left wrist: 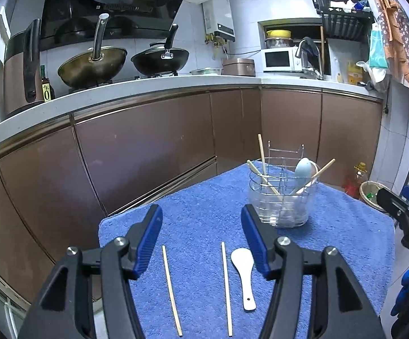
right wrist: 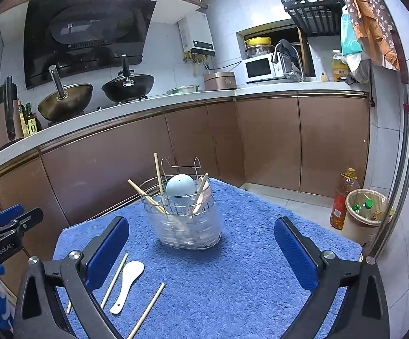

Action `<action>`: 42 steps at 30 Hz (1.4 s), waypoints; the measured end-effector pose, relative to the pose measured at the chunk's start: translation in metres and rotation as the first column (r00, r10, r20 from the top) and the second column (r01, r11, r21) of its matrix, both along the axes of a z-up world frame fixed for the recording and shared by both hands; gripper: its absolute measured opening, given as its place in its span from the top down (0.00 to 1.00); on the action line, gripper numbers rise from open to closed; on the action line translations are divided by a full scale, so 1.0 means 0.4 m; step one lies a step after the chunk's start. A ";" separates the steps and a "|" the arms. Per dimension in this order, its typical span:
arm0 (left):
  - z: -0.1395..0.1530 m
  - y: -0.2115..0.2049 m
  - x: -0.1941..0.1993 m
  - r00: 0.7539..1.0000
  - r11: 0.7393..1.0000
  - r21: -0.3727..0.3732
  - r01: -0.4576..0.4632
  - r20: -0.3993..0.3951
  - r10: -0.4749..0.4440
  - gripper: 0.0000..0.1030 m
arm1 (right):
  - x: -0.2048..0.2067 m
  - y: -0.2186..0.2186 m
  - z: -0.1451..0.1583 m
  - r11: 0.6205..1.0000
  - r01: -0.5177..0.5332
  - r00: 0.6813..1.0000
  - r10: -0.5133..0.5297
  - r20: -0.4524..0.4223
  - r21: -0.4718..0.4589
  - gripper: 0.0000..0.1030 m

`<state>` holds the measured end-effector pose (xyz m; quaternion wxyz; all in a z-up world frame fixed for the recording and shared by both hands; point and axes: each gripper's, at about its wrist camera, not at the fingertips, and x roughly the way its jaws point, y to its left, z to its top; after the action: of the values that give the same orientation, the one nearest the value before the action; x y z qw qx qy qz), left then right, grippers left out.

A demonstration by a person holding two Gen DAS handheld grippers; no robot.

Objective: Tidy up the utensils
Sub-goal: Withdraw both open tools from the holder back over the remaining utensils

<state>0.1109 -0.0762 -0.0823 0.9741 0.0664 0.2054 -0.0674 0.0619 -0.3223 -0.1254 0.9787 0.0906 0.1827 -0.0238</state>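
Both the left gripper [left wrist: 201,226] and right gripper [right wrist: 201,240] gape wide, empty; only the right view shows a bin [right wrist: 367,214].

We count two loose chopsticks [left wrist: 171,289] [left wrist: 226,288] and one white rice paddle [left wrist: 244,276] at 6 o'clock on the towel. At 1 o'clock we count one utensil holder [left wrist: 282,195], containing three chopsticks [left wrist: 261,154] and one light-blue spoon [left wrist: 302,173]. We count two woks [left wrist: 91,66] at 10 o'clock.

Blue towel-covered table [left wrist: 204,206], clear utensil holder [left wrist: 282,200], white rice paddle [left wrist: 244,271], chopsticks [left wrist: 226,285] loose alongside
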 end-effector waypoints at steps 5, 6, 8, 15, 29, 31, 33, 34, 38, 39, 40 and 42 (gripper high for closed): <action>-0.001 0.004 -0.006 1.000 1.000 0.003 0.002 -0.002 -0.002 0.46 | -0.010 0.000 -0.006 1.000 0.001 1.000 -0.002 0.009 0.018 0.00; -0.002 0.005 -0.008 1.000 1.000 0.003 0.001 -0.004 -0.001 0.46 | -0.011 -0.001 -0.008 1.000 -0.002 1.000 0.001 0.010 0.026 0.00; -0.002 0.008 -0.009 1.000 1.000 0.003 0.001 -0.005 -0.001 0.46 | -0.013 0.002 -0.010 0.999 -0.006 1.000 0.006 0.010 0.037 0.00; -0.005 0.026 -0.009 1.000 1.000 -0.020 -0.002 -0.015 0.002 0.45 | -0.001 0.023 -0.020 0.999 -0.034 0.998 0.036 -0.041 0.041 0.00; -0.016 0.043 -0.002 0.999 0.999 -0.038 -0.013 -0.033 0.012 0.45 | 0.000 0.048 -0.032 0.999 -0.037 0.996 0.036 -0.079 0.001 0.00; -0.021 0.043 -0.001 0.999 0.999 -0.035 -0.017 -0.037 0.016 0.45 | 0.001 0.046 -0.033 0.999 -0.038 0.996 0.037 -0.083 0.000 0.00; -0.023 0.040 0.000 0.999 0.999 -0.028 -0.019 -0.040 0.017 0.45 | 0.001 0.045 -0.035 0.999 -0.039 0.995 0.039 -0.089 0.000 0.00; -0.024 0.040 0.000 0.999 0.999 -0.027 -0.019 -0.040 0.018 0.45 | 0.001 0.045 -0.036 0.999 -0.041 0.995 0.041 -0.090 -0.001 0.00; -0.026 0.042 0.001 0.999 1.000 -0.023 -0.018 -0.039 0.017 0.45 | 0.000 0.048 -0.037 0.999 -0.046 0.995 0.046 -0.090 0.001 0.00; -0.026 0.043 0.002 0.999 1.000 -0.021 -0.020 -0.040 0.019 0.45 | 0.000 0.048 -0.037 0.999 -0.047 0.995 0.047 -0.091 0.004 0.00; -0.027 0.044 0.002 0.999 1.000 -0.021 -0.021 -0.040 0.020 0.45 | 0.000 0.047 -0.037 0.999 -0.049 0.995 0.049 -0.091 0.005 0.00; -0.028 0.045 0.002 0.999 1.000 -0.023 -0.021 -0.042 0.020 0.45 | 0.000 0.047 -0.036 0.999 -0.048 0.995 0.048 -0.091 0.005 0.00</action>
<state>0.1116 -0.0582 -0.0937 0.9709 0.0515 0.2255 -0.0612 0.0619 -0.3034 -0.1400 0.9696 0.0862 0.2290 -0.0040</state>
